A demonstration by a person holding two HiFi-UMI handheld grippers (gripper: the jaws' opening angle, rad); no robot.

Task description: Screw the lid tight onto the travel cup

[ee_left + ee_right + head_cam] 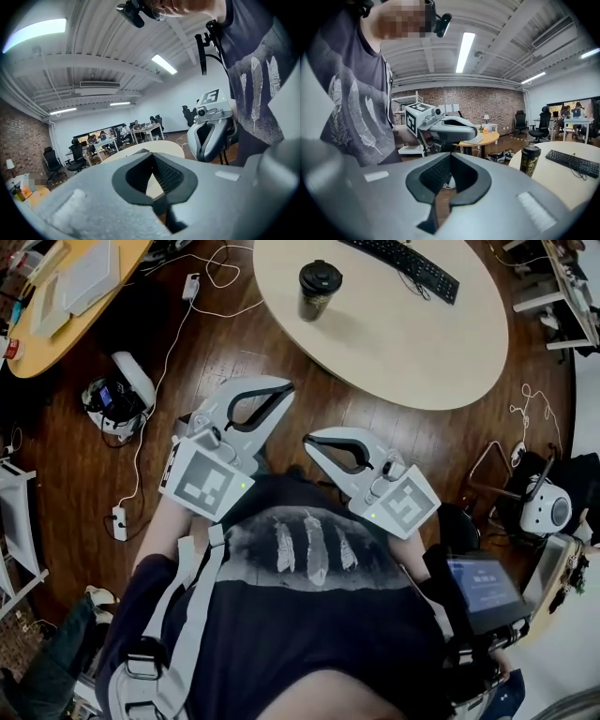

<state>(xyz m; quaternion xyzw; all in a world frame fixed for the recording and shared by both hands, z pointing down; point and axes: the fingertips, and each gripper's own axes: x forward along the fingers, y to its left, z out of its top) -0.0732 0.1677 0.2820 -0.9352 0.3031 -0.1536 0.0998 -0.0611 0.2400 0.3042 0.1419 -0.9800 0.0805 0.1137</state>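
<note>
The travel cup [320,290] is dark with a gold pattern and has its black lid on top. It stands upright near the left edge of the round beige table [403,343]; the right gripper view shows the cup [530,160] too. Both grippers are held close to the person's chest, well short of the table. My left gripper [286,387] is shut with nothing in it, its tips pointing toward the table. My right gripper [307,441] is shut and empty as well, pointing left toward the other. Each gripper view shows the opposite gripper: the right gripper [211,133] and the left gripper [443,125].
A black keyboard [403,263] lies on the table beyond the cup. Cables and a white device [120,395] lie on the wooden floor at left. An orange table [56,324] is at the upper left. A screen [483,587] stands at the right.
</note>
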